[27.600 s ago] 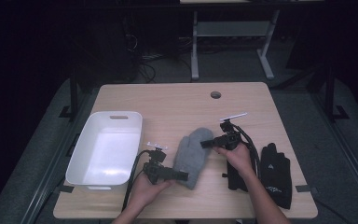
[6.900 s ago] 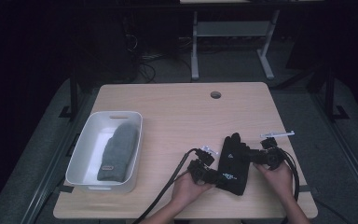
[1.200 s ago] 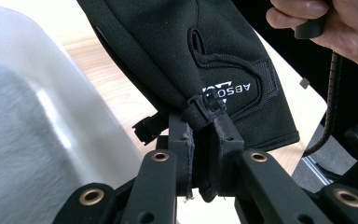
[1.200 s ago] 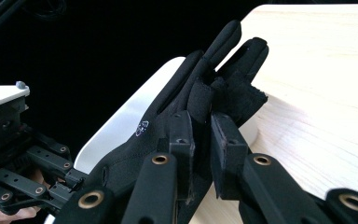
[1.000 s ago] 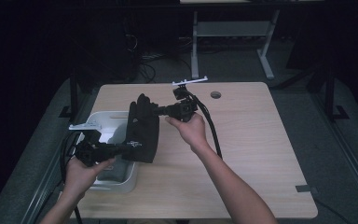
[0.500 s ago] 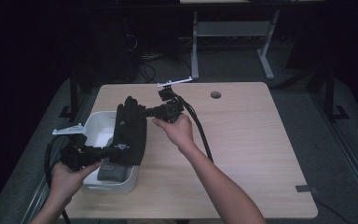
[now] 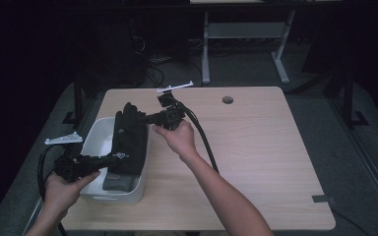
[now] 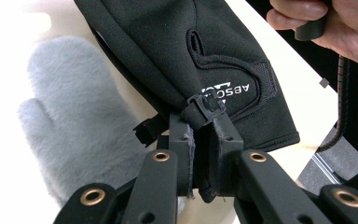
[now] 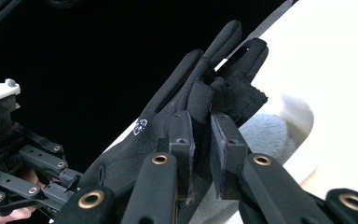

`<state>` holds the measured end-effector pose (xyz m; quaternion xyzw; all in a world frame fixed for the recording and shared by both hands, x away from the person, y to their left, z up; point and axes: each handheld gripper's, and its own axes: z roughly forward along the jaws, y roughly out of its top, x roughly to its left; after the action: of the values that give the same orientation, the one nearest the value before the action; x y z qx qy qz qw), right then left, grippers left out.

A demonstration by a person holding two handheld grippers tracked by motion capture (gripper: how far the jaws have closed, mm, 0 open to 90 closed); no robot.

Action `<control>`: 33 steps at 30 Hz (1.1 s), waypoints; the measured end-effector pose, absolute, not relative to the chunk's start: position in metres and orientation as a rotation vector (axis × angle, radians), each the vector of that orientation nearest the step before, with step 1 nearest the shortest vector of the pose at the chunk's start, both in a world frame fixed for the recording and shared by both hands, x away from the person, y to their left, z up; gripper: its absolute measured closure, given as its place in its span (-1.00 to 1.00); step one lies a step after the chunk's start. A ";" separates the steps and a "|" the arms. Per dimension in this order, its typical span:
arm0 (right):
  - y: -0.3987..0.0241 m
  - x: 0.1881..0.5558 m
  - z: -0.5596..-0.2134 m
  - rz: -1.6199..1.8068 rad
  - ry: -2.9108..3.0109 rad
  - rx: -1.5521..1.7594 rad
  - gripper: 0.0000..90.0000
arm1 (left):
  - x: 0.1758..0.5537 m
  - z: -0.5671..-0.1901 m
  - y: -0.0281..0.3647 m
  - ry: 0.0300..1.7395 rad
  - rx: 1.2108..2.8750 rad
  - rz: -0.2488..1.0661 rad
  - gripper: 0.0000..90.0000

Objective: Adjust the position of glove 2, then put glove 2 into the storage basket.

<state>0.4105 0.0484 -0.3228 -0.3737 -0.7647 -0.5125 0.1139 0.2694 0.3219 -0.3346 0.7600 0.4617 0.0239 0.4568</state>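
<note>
A black glove point(image 7: 128, 140) hangs stretched between both grippers above the white tray point(image 7: 92, 133) at the table's left. My left gripper point(image 7: 109, 159) is shut on its cuff, by the small buckle point(image 8: 204, 103). My right gripper point(image 7: 146, 118) is shut on the finger end. In the left gripper view the black glove point(image 8: 177, 46) shows its printed logo, with the left gripper point(image 8: 204, 135) pinching its edge. In the right gripper view the right gripper point(image 9: 201, 128) clamps the black glove point(image 9: 121, 163) near its fingers. A grey fuzzy mitten point(image 7: 116, 180) lies in the tray under the glove.
The grey mitten point(image 8: 70, 130) lies pale and flat on the tray's floor. The table point(image 7: 266, 147) spreads bare to the right, with a round cable hole point(image 7: 228, 100) at the back. Cables trail from both grippers. The left gripper point(image 9: 28, 163) shows far off in the right gripper view.
Both hands have carried the black glove leftward from the table's middle to above the tray. The grips on it have not changed.
</note>
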 end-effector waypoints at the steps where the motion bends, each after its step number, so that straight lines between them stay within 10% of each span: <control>1: 0.050 0.410 -0.323 -1.506 -2.239 -1.096 0.77 | 0.269 -0.335 0.323 1.139 1.870 0.058 0.81; 33: 0.099 0.414 -0.368 -1.392 -2.284 -1.083 0.77 | 0.266 -0.373 0.361 1.259 1.868 0.016 0.82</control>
<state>0.4136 0.0990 -0.3680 -0.3721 -0.7851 -0.4784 0.1278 0.2663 0.3605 -0.3728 0.7486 0.5045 0.0066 0.4302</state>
